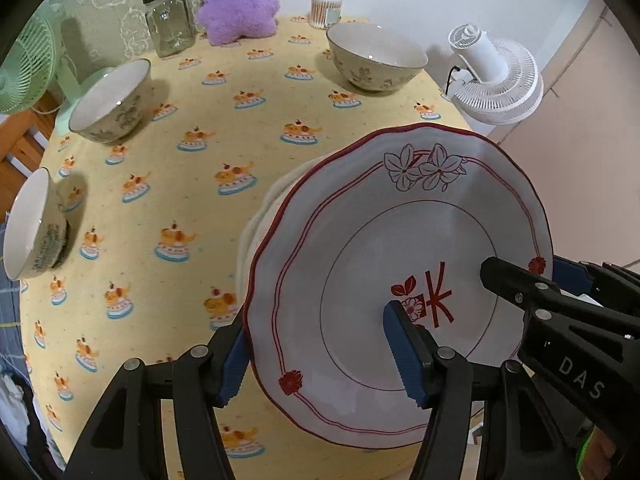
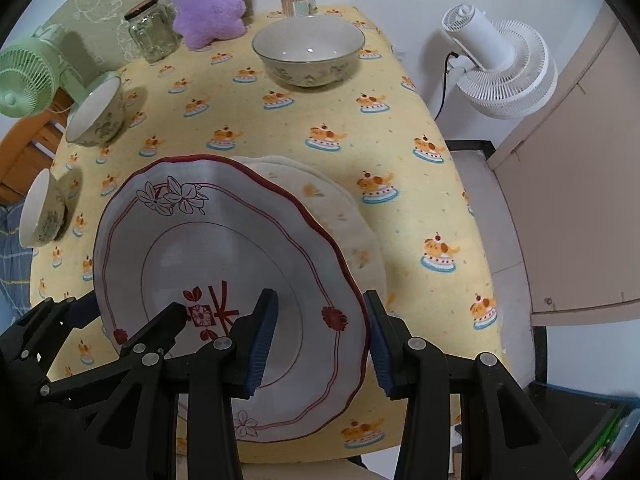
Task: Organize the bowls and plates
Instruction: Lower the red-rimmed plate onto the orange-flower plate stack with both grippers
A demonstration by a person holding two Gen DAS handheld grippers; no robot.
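Note:
A white plate with red rim and flower pattern (image 1: 400, 240) (image 2: 224, 248) is tilted above a cream plate (image 1: 272, 204) (image 2: 344, 216) lying on the table. My left gripper (image 1: 320, 356) straddles the red plate's left rim, jaws wide and not pressing. My right gripper (image 2: 320, 344) straddles its right rim the same way, one finger over the plate face, one outside. Three patterned bowls stand on the yellow cloth: far one (image 1: 376, 58) (image 2: 308, 50), left one (image 1: 114, 100) (image 2: 96, 110), near-left one (image 1: 34, 224) (image 2: 42, 210).
A glass jar (image 1: 168, 20), a purple plush toy (image 1: 238, 0) and a cotton-swab tub (image 1: 326, 10) stand at the table's back. A green fan (image 1: 24, 68) is at left, a white fan (image 1: 496, 76) off the right edge. The table edge drops to the floor on the right (image 2: 500, 240).

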